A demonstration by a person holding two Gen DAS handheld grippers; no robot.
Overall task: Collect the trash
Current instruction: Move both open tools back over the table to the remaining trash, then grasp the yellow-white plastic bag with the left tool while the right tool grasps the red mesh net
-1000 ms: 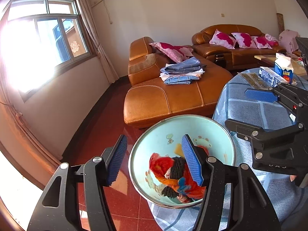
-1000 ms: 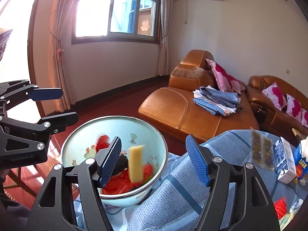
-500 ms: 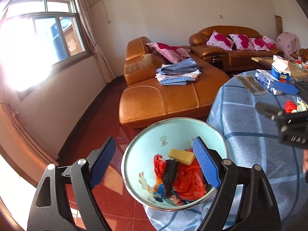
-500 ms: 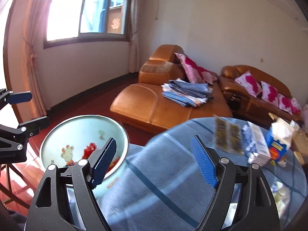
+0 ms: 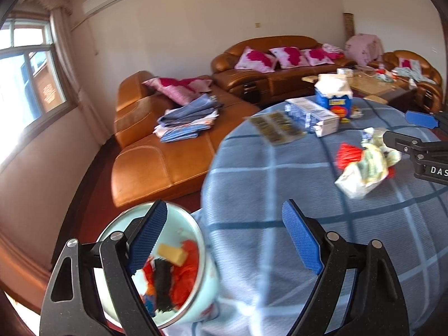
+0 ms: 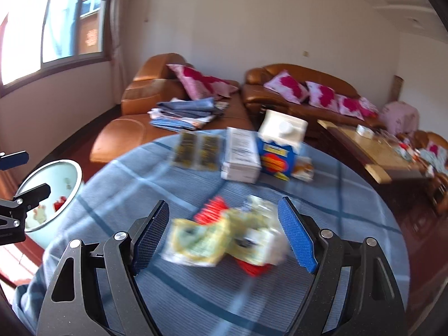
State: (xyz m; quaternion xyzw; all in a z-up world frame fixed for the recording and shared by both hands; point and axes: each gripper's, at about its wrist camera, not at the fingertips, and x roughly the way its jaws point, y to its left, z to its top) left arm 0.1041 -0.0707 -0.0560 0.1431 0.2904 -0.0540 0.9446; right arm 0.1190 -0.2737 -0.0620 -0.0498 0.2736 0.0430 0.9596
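A pale-blue enamel basin (image 5: 208,299) stands beside the table at lower left, holding red wrappers (image 5: 187,274), a yellow piece (image 5: 171,253) and a black scrap. My left gripper (image 5: 224,224) hangs over the basin's rim and the table edge; its jaws are opening with nothing between them. A blurred heap of crumpled wrappers (image 6: 224,238) with red plastic (image 6: 210,210) lies on the blue checked cloth (image 6: 350,224). My right gripper (image 6: 224,218) is open in front of the heap, with both pads clear of it. The heap (image 5: 364,168) also shows in the left wrist view, beside the right gripper (image 5: 396,127).
At the table's far side stand a blue carton (image 6: 277,154), a white box (image 6: 240,156) and two sachet packs (image 6: 196,151). Beyond are an orange leather sofa (image 5: 156,162) with folded clothes (image 5: 187,123) and a cluttered coffee table (image 6: 372,151). The basin (image 6: 78,173) sits left of the table.
The yellow piece left my right gripper and now lies in the basin. Both grippers swung right from the basin towards the table, the right one up to the wrapper heap. The left jaws widened.
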